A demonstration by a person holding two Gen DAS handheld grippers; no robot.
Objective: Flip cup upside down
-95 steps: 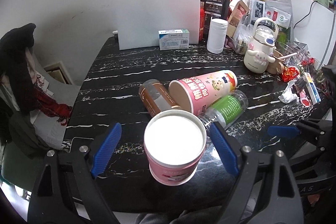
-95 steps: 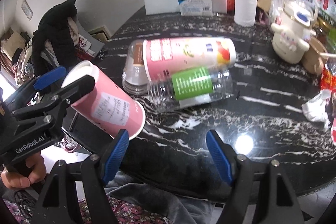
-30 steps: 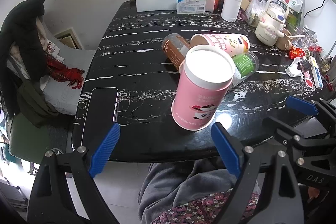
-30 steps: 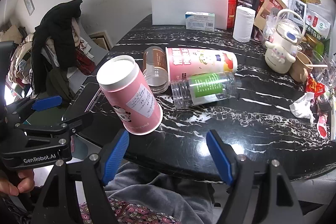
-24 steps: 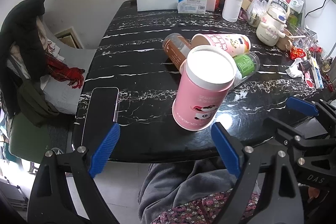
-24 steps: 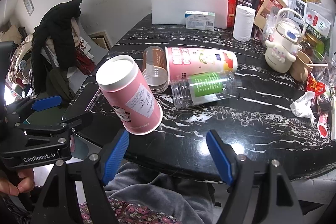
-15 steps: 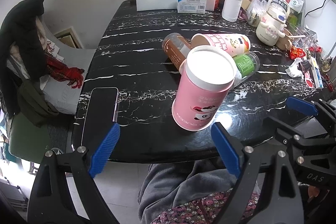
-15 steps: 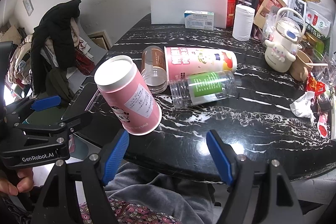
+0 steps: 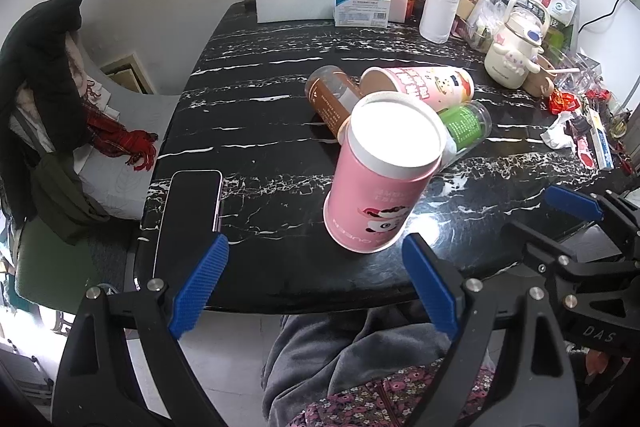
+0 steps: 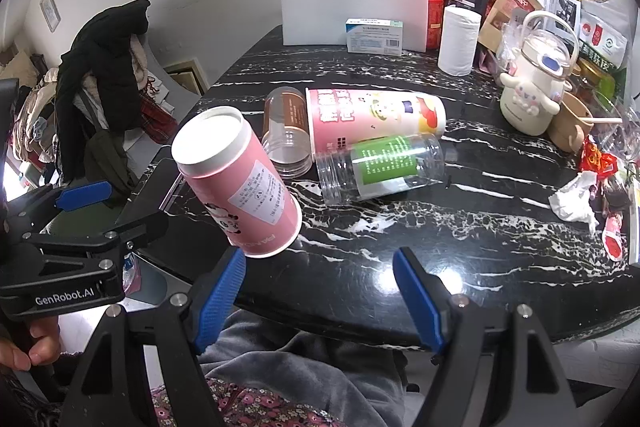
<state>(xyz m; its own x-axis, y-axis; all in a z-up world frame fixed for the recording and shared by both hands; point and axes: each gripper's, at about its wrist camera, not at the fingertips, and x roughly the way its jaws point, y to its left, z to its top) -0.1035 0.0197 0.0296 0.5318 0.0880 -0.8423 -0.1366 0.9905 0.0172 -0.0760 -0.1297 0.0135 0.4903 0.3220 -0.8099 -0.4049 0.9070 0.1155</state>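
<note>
Tongs first: the left gripper (image 9: 314, 283) has its blue pads spread wide and holds nothing; the right gripper (image 10: 320, 295) is likewise spread and empty. Both sit back from the near edge of the black marble table (image 9: 256, 115), over the operator's lap, clear of all objects.

Task item: the pink cup (image 9: 382, 183) stands at roughly 12 o'clock from the left gripper, near the table's front edge. Its white closed base faces up and its mouth rests on the surface; the printed lettering reads inverted. In the right wrist view the same cup (image 10: 236, 183) appears at about 10 o'clock. It looks tilted there, which is probably lens distortion. No contact with either gripper.

Surroundings: beyond the cup, at 12 to 1 o'clock, lie a second pink cup (image 9: 420, 87) on its side, a brown-labelled clear jar (image 9: 330, 99) and a green-labelled clear jar (image 9: 464, 123), clustered close together. A phone (image 9: 188, 211) lies at 10 o'clock near the left table edge.

Assessment: the flip appears complete, cup inverted and released. Nothing evident remains beyond confirming it sits stable.
</note>
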